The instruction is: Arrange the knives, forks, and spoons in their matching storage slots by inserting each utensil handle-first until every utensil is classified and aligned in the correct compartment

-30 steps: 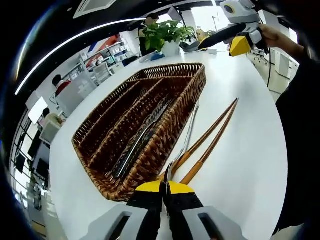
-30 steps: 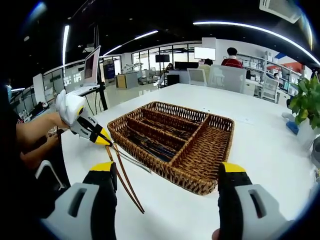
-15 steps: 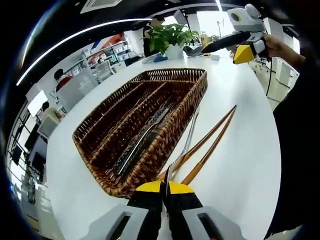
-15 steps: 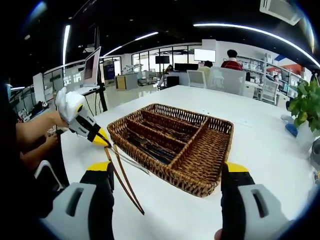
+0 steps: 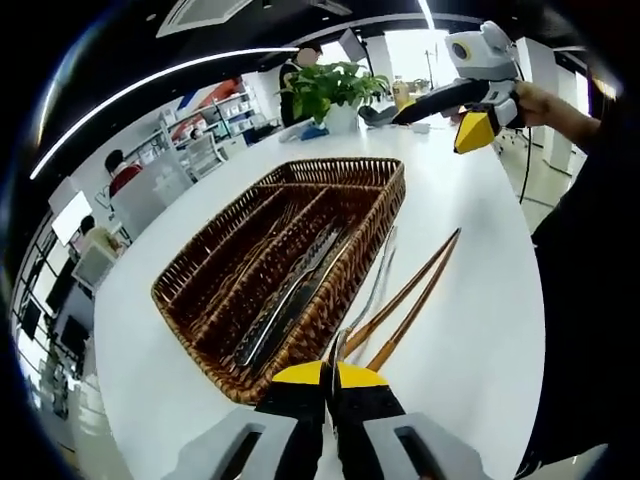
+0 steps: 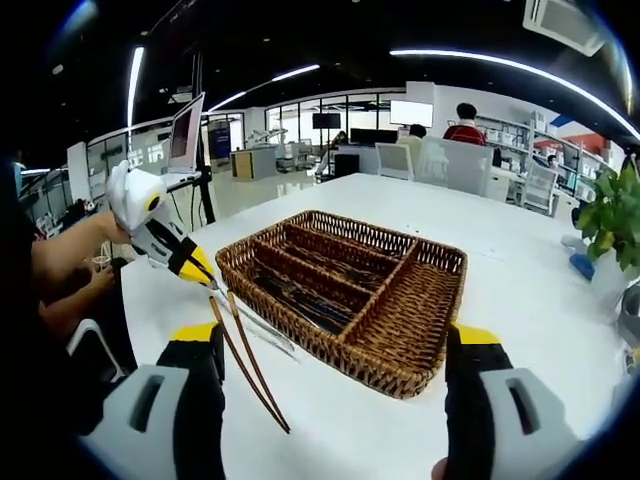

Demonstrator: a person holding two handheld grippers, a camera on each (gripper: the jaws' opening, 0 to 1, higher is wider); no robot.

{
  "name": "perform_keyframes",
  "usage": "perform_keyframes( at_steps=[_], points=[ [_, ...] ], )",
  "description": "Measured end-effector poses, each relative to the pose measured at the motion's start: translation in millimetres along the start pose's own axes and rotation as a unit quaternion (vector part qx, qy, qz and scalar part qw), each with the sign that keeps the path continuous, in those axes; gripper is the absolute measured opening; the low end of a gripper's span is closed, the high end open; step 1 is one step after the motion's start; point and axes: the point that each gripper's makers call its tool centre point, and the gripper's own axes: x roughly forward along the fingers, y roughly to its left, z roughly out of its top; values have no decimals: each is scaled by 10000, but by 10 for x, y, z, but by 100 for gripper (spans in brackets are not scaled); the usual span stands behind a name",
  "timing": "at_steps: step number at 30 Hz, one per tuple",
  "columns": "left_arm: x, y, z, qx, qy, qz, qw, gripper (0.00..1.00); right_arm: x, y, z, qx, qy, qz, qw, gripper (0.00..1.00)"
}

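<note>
My left gripper (image 5: pixel 331 368) is shut on the end of a thin silver utensil (image 5: pixel 372 285) that runs forward along the right wall of a wicker basket (image 5: pixel 385 195). Two brown chopsticks (image 5: pixel 412 298) lie on the white table just right of it. Several metal utensils (image 5: pixel 290 292) lie in the basket's long compartments. In the right gripper view, the left gripper (image 6: pixel 200 272) holds the silver utensil (image 6: pixel 255 325) left of the basket (image 6: pixel 390 365), above the chopsticks (image 6: pixel 247 365). My right gripper (image 6: pixel 335 345) is open and holds nothing, its jaws wide apart before the basket.
The right gripper (image 5: pixel 440 118) hangs in a hand beyond the basket's far end. A potted plant (image 5: pixel 325 85) stands at the table's far edge. The white table (image 6: pixel 520 270) has bare room around the basket. People, desks and monitors fill the office behind.
The left gripper has risen slightly and tilted, still shut on the silver utensil. The right gripper's jaws remain wide apart. Basket and chopsticks have not moved.
</note>
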Motion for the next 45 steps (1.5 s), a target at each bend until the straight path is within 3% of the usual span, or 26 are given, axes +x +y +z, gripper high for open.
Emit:
perform_keyframes(
  at_steps=[10,14,22,27,36,45],
  points=[
    [-128,81,227,-145,-257,-85,9995,0,-22,35,37,-62,-47,11,10000,100],
    [-218,206,366,-138,-290,-73,9995,0,-37,33,64,-95,-57,13,9999,100],
    [-306,424,449,-77,-188,-48,9998,0,-45,16,65,-132,-22,-15,9999,100],
    [-332,718,634,-1,-196,-42,9998,0,-54,23,86,-210,3,-46,9998,100],
    [-82,1235,847,62,-161,63,9998,0,-39,21,55,-287,101,-52,9995,100],
    [288,1457,880,9,-46,-71,10000,0,-42,9,43,-296,121,-99,9994,100]
  ],
)
